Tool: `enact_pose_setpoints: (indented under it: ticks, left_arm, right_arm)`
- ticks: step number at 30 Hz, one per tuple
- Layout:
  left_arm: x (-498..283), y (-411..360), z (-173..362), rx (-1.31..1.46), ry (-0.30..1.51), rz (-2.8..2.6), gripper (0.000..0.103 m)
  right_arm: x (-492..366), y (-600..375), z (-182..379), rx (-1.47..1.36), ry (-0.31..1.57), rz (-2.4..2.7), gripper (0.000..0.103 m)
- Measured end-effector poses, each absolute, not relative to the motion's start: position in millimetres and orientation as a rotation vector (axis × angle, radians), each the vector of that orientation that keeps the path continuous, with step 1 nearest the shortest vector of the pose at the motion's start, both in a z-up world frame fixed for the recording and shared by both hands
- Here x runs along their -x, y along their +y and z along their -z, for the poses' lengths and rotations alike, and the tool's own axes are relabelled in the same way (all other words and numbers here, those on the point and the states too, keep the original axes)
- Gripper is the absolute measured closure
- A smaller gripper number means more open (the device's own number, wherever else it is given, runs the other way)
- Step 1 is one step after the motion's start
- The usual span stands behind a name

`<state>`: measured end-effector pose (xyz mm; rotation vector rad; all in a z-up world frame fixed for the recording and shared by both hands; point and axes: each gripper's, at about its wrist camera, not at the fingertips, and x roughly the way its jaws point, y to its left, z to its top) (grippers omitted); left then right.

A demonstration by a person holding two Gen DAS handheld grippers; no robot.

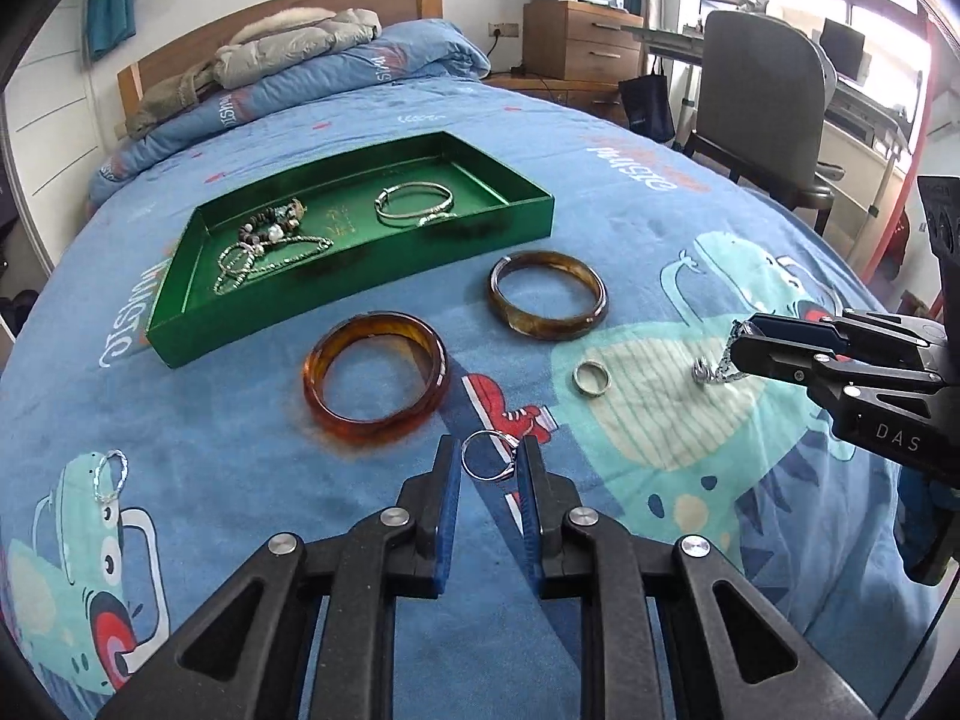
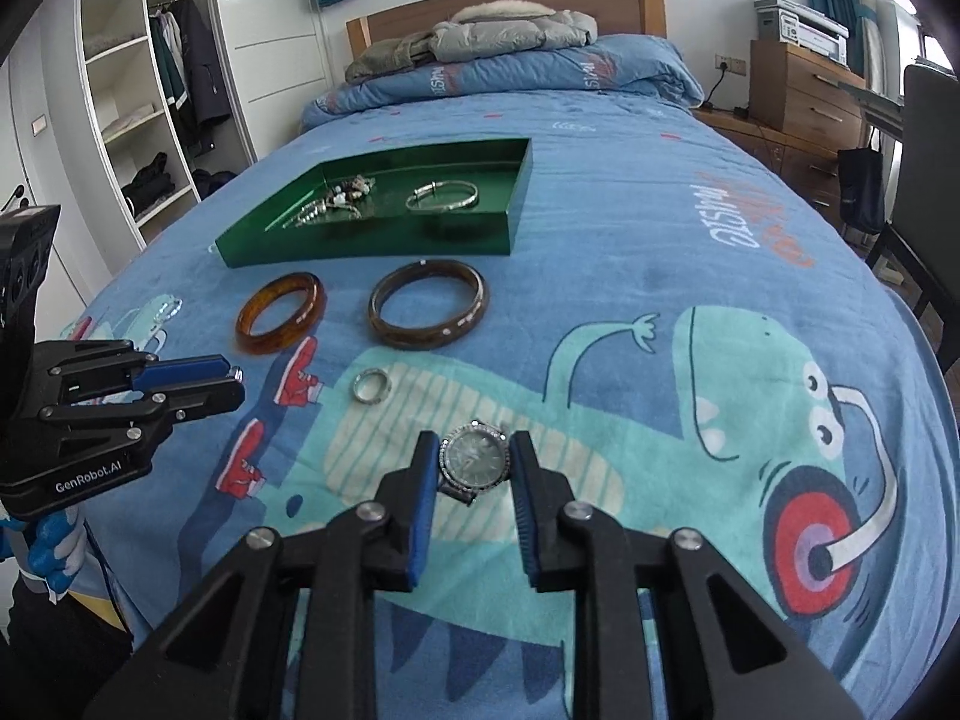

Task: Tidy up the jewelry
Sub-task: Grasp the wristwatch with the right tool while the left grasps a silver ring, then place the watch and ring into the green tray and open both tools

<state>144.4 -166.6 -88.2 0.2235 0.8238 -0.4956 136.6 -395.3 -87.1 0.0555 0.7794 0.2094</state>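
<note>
A green tray [image 1: 336, 312] [image 2: 366, 252] on the bed holds silver chains, beads and a silver bangle [image 1: 414, 204] [image 2: 443, 197]. Before it lie an amber bangle [image 1: 377, 383] [image 2: 281, 312], a brown bangle [image 1: 547, 294] [image 2: 428, 303] and a silver band ring [image 1: 591, 378] [image 2: 371, 386]. My left gripper [image 1: 491, 463] [image 2: 237, 381] is shut on a thin silver ring [image 1: 489, 464]. My right gripper [image 2: 474, 461] [image 1: 735, 348] is shut on a silver watch [image 2: 474, 462], whose strap dangles in the left wrist view [image 1: 711, 369].
A twisted silver ring [image 1: 112, 475] [image 2: 165, 307] lies at the bed's left side. A folded duvet and coat [image 2: 510, 36] lie at the headboard. A chair [image 1: 762, 96] and drawers [image 1: 582, 42] stand right of the bed, a wardrobe [image 2: 150, 96] left.
</note>
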Motion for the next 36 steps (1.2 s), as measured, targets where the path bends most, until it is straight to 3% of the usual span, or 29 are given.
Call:
enact_pose_setpoints:
  ticks: [7, 15, 26, 36]
  left_arm:
    - [-180.8, -130.4, 42.7, -0.151, 0.747, 0.443, 0.084]
    - [-267.4, -104.3, 10.5, -0.090, 0.695, 0.374, 0.084]
    - [-335.8, -107.6, 89.9, -0.074, 0.869, 0.312, 0.084]
    - [-352.4, -99.3, 109.2, -0.050, 0.934, 0.278, 0.084]
  right_arm:
    - [-158.8, -378.0, 35.8, -0.043, 0.672, -0.225, 0.081]
    - [-248.8, -341.9, -10.0, -0.034, 0.598, -0.259, 0.081]
    - [-364.3, -300.7, 63.9, -0.055, 0.805, -0.243, 0.081]
    - [-376.0, -291.9, 100.4, -0.033, 0.921, -0.205, 0.080]
